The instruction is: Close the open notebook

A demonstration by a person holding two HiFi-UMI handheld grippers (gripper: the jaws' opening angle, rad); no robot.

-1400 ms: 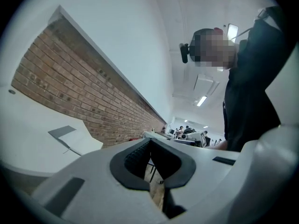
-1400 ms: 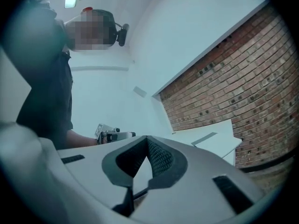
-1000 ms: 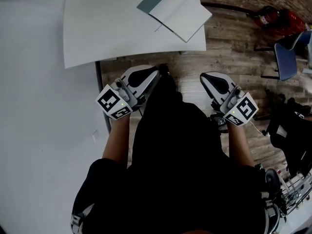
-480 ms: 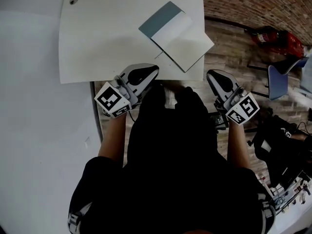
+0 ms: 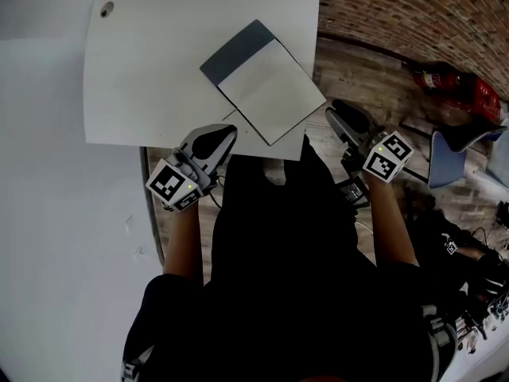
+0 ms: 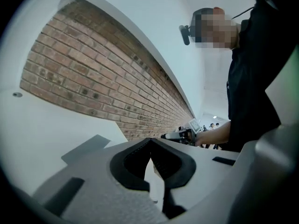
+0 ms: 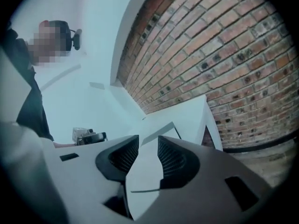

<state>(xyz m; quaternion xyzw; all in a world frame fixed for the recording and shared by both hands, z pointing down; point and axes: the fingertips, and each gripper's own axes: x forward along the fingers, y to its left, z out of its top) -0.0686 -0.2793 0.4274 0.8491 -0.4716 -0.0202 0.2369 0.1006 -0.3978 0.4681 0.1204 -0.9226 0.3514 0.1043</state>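
- Notebook (image 5: 262, 82): lies open and flat, set diagonally near the front right corner of the table (image 5: 143, 78). A dark grey leaf lies on the far-left side and a white leaf on the near-right. The right corner of the white leaf appears to jut just past the table's right edge.
- Right claw (image 5: 336, 110): spread, its jaws having just been opening, with nothing between them but a sight of the table top beyond. It sits off the table's right edge, just beside the notebook's jutting corner and apart from it.
- Left claw (image 5: 225, 134): pressed together and empty, at the table's front edge near the notebook's near-left side, not touching it.
- Step in hand (judged): the approach; the closing fold is not yet begun.
- Handling advice (judged): take the white leaf at the overhanging corner, where a jaw can slip beneath. Pinch that leaf only, then swing it over the spine toward the dark leaf. The shut left claw could rest on the dark leaf as a stop.
- Risk (judged): the notebook looks light, so a sideways push may slide it off the table's corner.
- Surroundings: brick wall (image 5: 413, 14) and wooden floor (image 5: 358, 70) beyond the table.
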